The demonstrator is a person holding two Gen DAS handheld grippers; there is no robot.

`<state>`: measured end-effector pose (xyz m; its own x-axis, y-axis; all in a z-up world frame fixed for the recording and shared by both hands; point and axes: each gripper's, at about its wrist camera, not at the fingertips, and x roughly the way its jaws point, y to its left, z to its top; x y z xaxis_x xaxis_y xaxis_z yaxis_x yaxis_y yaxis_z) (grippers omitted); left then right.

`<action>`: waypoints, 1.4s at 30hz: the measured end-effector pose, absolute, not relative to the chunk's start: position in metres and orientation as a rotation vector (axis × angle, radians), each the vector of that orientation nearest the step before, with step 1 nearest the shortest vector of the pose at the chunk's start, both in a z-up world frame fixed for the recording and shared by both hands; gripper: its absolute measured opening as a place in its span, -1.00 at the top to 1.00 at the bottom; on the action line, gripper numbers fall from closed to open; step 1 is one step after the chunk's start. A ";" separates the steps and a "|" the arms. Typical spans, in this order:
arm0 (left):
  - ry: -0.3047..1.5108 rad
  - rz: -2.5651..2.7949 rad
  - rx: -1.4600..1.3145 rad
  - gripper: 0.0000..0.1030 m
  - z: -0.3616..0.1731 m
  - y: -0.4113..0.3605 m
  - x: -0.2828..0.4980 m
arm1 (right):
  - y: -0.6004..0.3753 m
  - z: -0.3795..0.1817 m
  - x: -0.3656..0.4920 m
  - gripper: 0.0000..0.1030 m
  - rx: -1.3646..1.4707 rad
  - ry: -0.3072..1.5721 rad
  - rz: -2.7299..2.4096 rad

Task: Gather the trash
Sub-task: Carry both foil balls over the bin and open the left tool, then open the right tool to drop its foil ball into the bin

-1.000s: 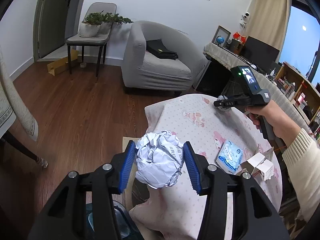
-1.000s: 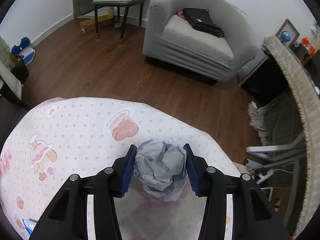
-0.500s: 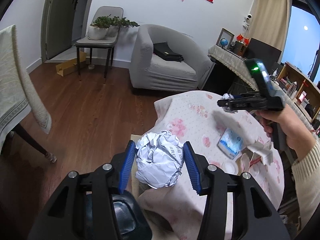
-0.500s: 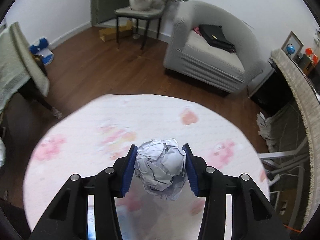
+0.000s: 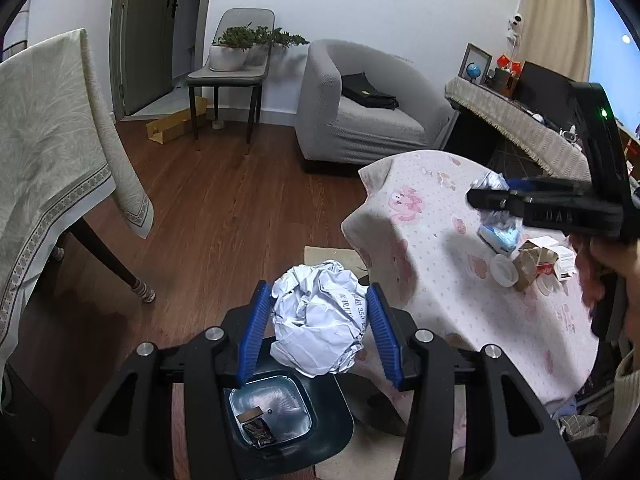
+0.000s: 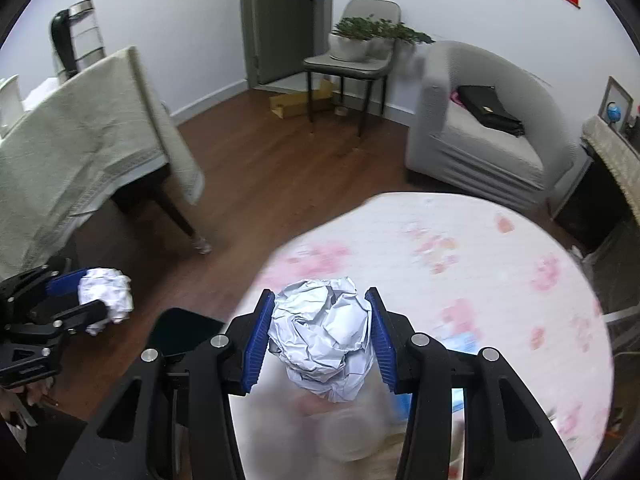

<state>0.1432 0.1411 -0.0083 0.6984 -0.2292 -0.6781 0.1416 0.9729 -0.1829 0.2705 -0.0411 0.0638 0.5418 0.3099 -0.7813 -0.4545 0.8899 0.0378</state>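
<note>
Two crumpled paper balls are in play, one per gripper. The left gripper (image 5: 318, 334) has its blue pads clamped on a white paper ball (image 5: 318, 320) with printed text, held just above one dark bin (image 5: 276, 426) on the floor; inside the bin lie two small scraps. The right gripper (image 6: 320, 340) is clamped on a greyish paper ball (image 6: 322, 336), held over the round counter (image 6: 500, 264) with its pink-patterned cloth. On that counter, in the left wrist view, sit one blue packet (image 5: 500, 236), one white lid (image 5: 503, 270) and a few small torn cartons (image 5: 540, 258). Farther off stand one grey armchair (image 5: 360, 120) bearing one black bag (image 5: 370, 94), and one chair (image 5: 236, 72) carrying potted plants.
</note>
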 end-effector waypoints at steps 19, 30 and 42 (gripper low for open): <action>0.901 -0.129 -0.145 -0.01 -0.063 0.165 0.147 | 0.031 0.041 0.206 0.09 -0.117 0.819 0.616; 1.069 -0.102 -0.122 -0.02 -0.127 0.174 0.158 | 0.053 0.016 0.206 0.09 -0.100 0.869 0.652; 1.105 -0.139 -0.126 -0.44 -0.136 0.185 0.146 | 0.080 0.001 0.215 0.09 -0.106 0.891 0.643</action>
